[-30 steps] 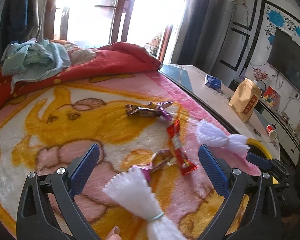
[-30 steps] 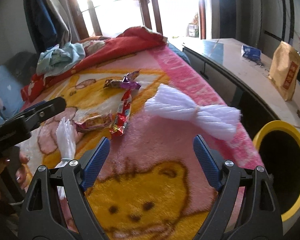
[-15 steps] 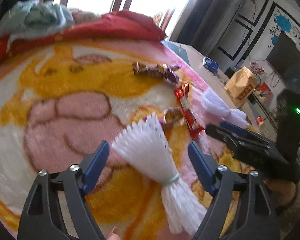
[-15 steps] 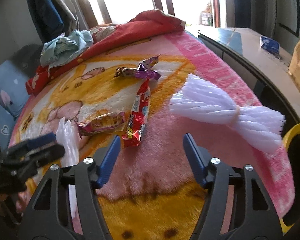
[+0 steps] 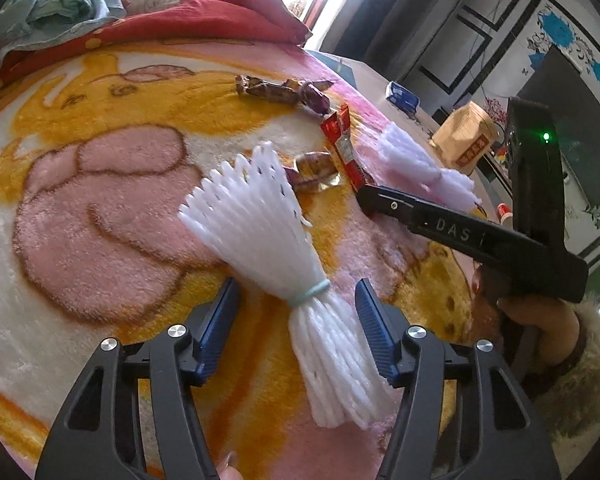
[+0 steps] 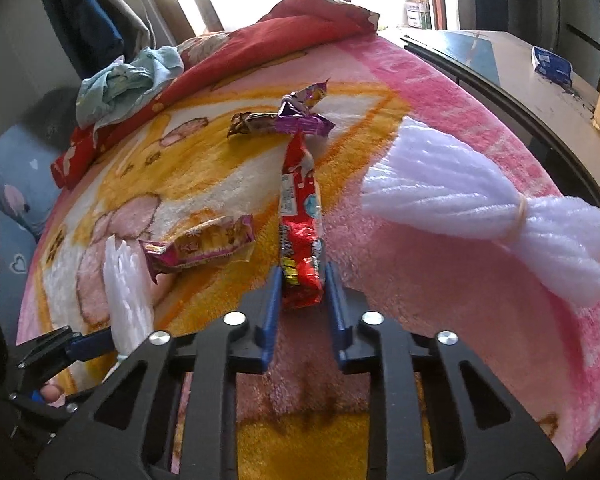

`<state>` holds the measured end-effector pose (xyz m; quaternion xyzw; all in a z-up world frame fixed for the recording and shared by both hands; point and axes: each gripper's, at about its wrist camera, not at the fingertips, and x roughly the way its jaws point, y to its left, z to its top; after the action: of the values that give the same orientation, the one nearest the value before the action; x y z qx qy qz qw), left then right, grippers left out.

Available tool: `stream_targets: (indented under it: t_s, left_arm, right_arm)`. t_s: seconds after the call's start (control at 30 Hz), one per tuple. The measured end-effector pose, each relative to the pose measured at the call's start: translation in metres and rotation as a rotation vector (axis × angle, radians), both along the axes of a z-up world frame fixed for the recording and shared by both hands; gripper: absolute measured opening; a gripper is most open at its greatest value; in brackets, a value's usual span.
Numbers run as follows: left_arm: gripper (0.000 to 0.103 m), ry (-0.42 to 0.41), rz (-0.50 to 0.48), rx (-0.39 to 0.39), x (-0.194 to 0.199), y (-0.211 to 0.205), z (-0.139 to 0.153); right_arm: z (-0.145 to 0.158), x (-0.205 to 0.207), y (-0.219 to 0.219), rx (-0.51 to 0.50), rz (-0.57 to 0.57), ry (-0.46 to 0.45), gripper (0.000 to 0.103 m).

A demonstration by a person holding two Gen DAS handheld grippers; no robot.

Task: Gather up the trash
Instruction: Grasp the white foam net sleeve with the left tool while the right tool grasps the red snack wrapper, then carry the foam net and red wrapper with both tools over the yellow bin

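A white foam net tied with a green band lies on the pink cartoon blanket. My left gripper straddles its banded neck; the jaws are closing, with gaps still showing beside both pads. My right gripper is closing on the near end of a red snack wrapper, and its blue pads touch both sides. From the left wrist view, the right gripper has its tip at the red wrapper. A second foam net, a pink-gold wrapper and purple wrappers lie nearby.
A red quilt and a pale blue cloth are heaped at the blanket's far end. To the right, a table holds a blue packet and a brown paper bag. A fur-cuffed hand holds the right gripper.
Both grippers dropped toward the blanket and narrowed their jaws. The right one shifted left from the second foam net onto the red wrapper. The left one came down around the tied foam net.
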<state>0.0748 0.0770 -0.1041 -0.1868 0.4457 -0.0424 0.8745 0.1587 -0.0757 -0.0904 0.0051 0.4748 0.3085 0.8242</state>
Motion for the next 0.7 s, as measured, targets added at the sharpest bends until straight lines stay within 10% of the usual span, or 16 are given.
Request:
stream_targets:
  t_s: [0.7]
  left_arm:
    - [0.020,-0.044,0.011,0.017,-0.014,0.002,0.011]
  right_arm:
    - [0.008,-0.024,-0.031,0.001,0.005,-0.006,0.013]
